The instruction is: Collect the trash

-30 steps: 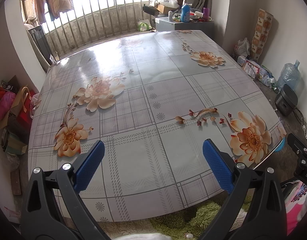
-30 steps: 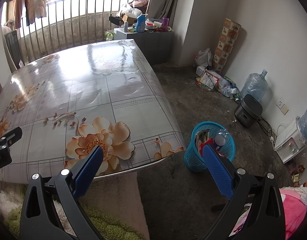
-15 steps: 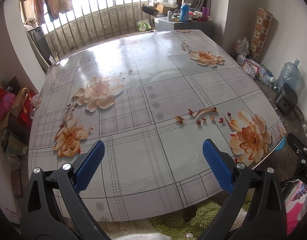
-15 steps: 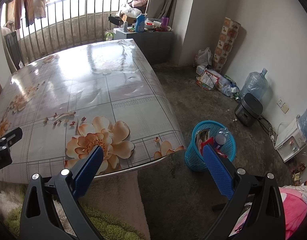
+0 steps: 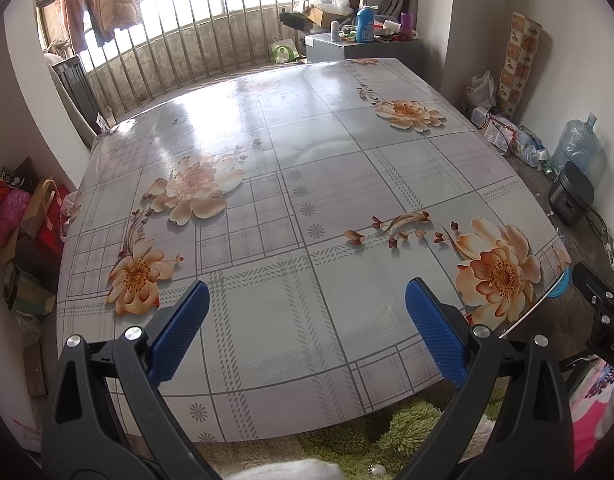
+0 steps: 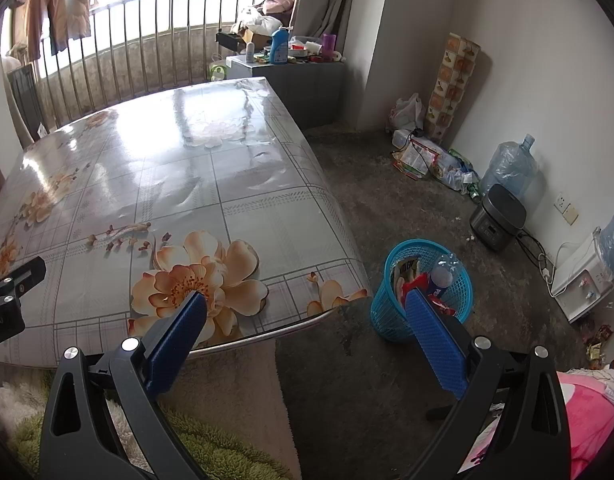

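Holding both grippers spread and empty, we see the left gripper (image 5: 307,320) above the floral table (image 5: 307,184); the right gripper (image 6: 307,328) faces the blue basket (image 6: 387,320) of trash (image 6: 427,280), lower right, beside the table's corner

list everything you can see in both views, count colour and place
table: 1, grey floral check cover, centre, bare of items
basket: 1, blue, on floor off table's near right corner, trash inside
plastic bottle: 1, clear, in basket
water jug: 1, pale blue, by right wall
cooker: 1, dark grey, floor by wall
cabinet: 1, grey, beyond table, cluttered top
rug: 1, green, under near edge
left tongs: 1, black, blue pads, open, empty
right tongs: 1, same, open, empty
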{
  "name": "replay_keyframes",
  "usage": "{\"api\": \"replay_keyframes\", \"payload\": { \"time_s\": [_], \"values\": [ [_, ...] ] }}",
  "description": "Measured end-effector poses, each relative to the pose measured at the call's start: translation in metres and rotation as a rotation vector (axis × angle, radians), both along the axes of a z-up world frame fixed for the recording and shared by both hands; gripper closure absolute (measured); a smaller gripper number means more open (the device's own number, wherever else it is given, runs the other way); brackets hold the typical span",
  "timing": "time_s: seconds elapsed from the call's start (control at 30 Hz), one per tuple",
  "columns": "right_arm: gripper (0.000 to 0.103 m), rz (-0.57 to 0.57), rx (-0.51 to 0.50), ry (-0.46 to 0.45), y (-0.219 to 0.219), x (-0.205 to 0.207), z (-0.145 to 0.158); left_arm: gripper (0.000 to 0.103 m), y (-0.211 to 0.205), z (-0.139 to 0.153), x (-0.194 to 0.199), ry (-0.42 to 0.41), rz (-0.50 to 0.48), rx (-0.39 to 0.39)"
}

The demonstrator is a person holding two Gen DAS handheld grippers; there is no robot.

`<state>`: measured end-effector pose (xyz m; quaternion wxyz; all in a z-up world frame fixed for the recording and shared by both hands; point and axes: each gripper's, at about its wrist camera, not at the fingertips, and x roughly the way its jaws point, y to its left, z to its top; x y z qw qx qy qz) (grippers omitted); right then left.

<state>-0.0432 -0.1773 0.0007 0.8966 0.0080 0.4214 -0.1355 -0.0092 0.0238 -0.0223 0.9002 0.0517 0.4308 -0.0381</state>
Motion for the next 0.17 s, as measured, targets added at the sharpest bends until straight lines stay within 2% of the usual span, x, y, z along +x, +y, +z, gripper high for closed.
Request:
{"api": "replay_keyframes", "payload": {
  "time_s": [0.17],
  "values": [
    [0.006,-0.001,0.0,0.0,-0.0008,-0.0002,0.0003,0.009,0.0001,-0.0003,-0.0001,0.002,-0.001,0.002]
  ]
}}
